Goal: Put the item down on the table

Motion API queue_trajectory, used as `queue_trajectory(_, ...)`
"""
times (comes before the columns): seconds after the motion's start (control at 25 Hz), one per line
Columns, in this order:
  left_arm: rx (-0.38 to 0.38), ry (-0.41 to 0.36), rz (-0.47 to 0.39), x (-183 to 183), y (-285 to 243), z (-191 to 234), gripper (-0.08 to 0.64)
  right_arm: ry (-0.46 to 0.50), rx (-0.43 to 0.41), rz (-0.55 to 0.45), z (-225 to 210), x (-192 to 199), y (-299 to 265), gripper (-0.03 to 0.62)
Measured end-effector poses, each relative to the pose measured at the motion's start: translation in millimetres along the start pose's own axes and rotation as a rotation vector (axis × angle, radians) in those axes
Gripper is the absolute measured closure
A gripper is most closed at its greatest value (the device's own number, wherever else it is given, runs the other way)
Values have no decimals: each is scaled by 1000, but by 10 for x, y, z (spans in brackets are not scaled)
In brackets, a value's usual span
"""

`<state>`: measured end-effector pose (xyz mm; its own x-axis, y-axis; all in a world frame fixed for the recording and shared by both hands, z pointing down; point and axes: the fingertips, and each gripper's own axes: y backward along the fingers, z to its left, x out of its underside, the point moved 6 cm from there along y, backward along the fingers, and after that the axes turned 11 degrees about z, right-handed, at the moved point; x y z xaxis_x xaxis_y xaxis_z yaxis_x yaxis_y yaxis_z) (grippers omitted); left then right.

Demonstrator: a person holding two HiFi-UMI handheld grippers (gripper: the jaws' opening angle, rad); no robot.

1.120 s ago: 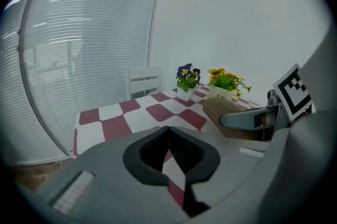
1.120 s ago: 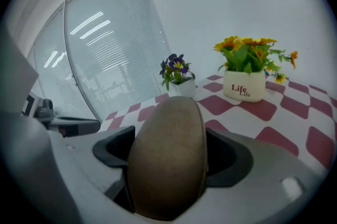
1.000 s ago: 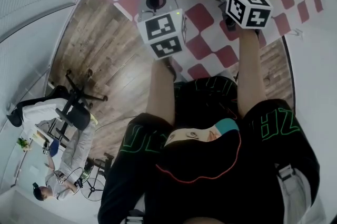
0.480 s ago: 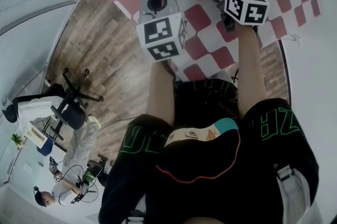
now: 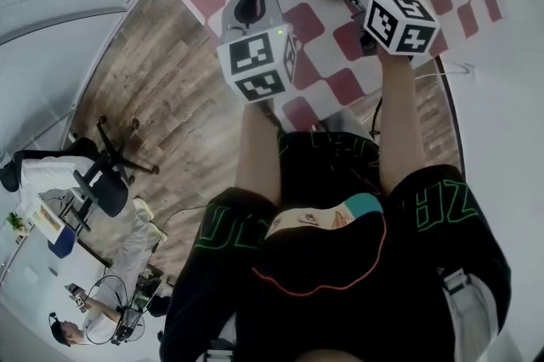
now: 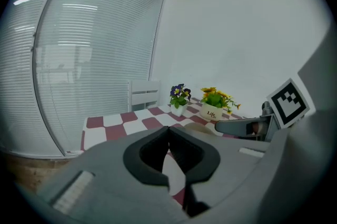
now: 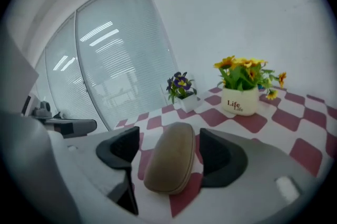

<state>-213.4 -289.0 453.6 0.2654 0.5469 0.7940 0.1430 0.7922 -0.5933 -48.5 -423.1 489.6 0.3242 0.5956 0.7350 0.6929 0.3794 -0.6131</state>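
Tan glasses case (image 7: pixel 171 165) lies on checkered worktop (image 7: pixel 295 119) between right claw's (image 7: pixel 167 150) 2 jaws, long axis along them. Jaws closing, gaps either side. Left claw (image 6: pixel 168 133) pinched together, empty, off aside.

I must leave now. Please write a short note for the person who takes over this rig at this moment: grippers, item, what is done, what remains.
Left hand-held gripper: shut, empty.
Right hand-held gripper: jaws closing but not touching the tan case, which lies between them.
Case: seems to rest on the checked table.
Done: case probably set down.
Left: confirm it rests there, then draw the right gripper away.
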Motion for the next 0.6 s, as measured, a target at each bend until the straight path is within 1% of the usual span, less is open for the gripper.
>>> queue_trajectory(0.04,-2,3,-11,-1,49,-28,551,7,10,-27,6,-14,102,262)
queue_trajectory(0.12,-6,11,-31,-7,138,-77,551,18,41,-78,21,-41,298,435)
queue_trajectory(0.16,-11,16,-40,-10,181,-102,551,24,47,-99,41,-53,388,474)
queue_trajectory(0.2,-19,20,-49,-12,228,-133,551,33,43,-117,74,-60,478,490)
queue_trajectory(0.28,-29,22,-77,-26,328,-226,551,67,29,-149,143,-73,668,575)
queue_trajectory(0.32,-30,21,-100,-51,378,-281,551,80,20,-170,162,-93,767,588)
queue_trajectory(0.44,-30,15,-184,-169,582,-400,551,80,-15,-247,192,-225,1085,588)
queue_trajectory(0.6,-68,4,-254,-340,909,-447,551,90,-23,-317,229,-434,1448,588)
